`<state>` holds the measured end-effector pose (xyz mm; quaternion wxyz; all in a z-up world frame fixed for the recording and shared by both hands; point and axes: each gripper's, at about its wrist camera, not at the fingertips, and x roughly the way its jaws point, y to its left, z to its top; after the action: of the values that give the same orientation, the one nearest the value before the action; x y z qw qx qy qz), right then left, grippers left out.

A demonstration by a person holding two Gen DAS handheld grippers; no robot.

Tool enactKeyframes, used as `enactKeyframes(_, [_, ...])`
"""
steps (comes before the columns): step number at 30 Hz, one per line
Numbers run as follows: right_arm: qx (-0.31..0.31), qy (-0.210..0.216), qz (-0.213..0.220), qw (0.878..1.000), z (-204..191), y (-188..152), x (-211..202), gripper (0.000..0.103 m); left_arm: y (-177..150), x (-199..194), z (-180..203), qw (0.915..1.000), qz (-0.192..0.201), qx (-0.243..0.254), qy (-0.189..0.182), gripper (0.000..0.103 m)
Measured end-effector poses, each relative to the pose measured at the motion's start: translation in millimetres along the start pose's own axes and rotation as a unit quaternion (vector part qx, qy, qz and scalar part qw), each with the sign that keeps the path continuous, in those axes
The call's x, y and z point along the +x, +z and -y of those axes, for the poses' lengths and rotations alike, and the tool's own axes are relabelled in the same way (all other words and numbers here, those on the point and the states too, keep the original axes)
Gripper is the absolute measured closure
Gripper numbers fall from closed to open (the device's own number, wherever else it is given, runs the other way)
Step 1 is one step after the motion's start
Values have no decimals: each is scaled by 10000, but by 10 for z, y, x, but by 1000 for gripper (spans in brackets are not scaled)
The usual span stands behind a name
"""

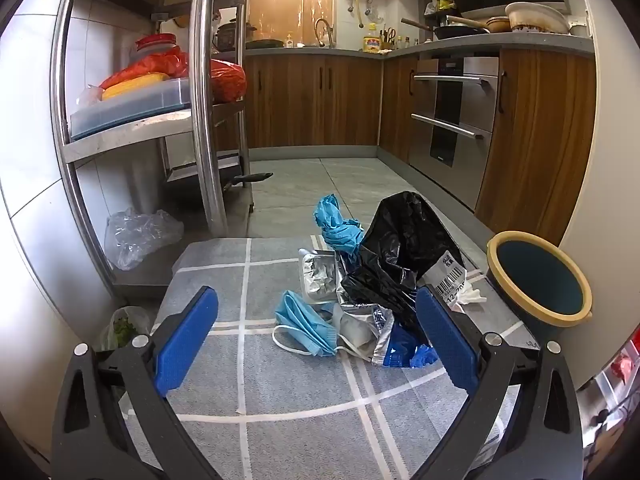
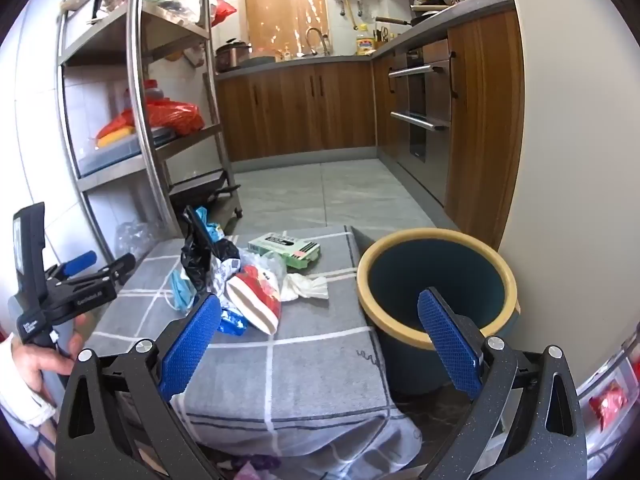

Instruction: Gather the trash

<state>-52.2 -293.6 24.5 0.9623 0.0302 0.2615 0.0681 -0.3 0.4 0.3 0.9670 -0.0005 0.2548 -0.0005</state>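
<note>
A heap of trash lies on a grey checked cloth (image 1: pixel 256 364): a black plastic bag (image 1: pixel 396 256), a blue face mask (image 1: pixel 308 326), a silver foil wrapper (image 1: pixel 362 326), a crumpled blue bag (image 1: pixel 336 224) and a foil tray (image 1: pixel 318 276). In the right wrist view the heap shows a red-and-white packet (image 2: pixel 256 296), a white tissue (image 2: pixel 304 286) and a green box (image 2: pixel 286 250). A dark bin with a yellow rim (image 2: pixel 436 284) stands right of the cloth, also in the left wrist view (image 1: pixel 540 280). My left gripper (image 1: pixel 318 340) is open just before the heap. My right gripper (image 2: pixel 320 340) is open and empty, near the bin.
A steel shelf rack (image 1: pixel 204 92) stands at the left with red bags and a tray on it; clear plastic bags (image 1: pixel 138 236) lie at its foot. Wooden cabinets and an oven (image 1: pixel 452 116) line the back and right. The left gripper (image 2: pixel 76 280) shows in the right wrist view.
</note>
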Motion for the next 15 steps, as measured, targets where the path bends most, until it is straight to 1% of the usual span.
enactKeyframes(5, [-8,6,-11,10000,32,-22,28,5,-13,3,-14,10000,-22,-22,-23,6])
enactKeyframes(6, [-43,-17,30,10000,-4,36,-19,5,-23,7,-13,10000,-28,-17,-24,6])
enactKeyframes(13, [-57,20,72,10000,31,71,-52,5,-24,22,30,10000,-79,24,-38,6])
enactKeyframes(15, [-106,10,80,9999,-33,39,-30,5,-27,23,33,10000,-84,19,-46,6])
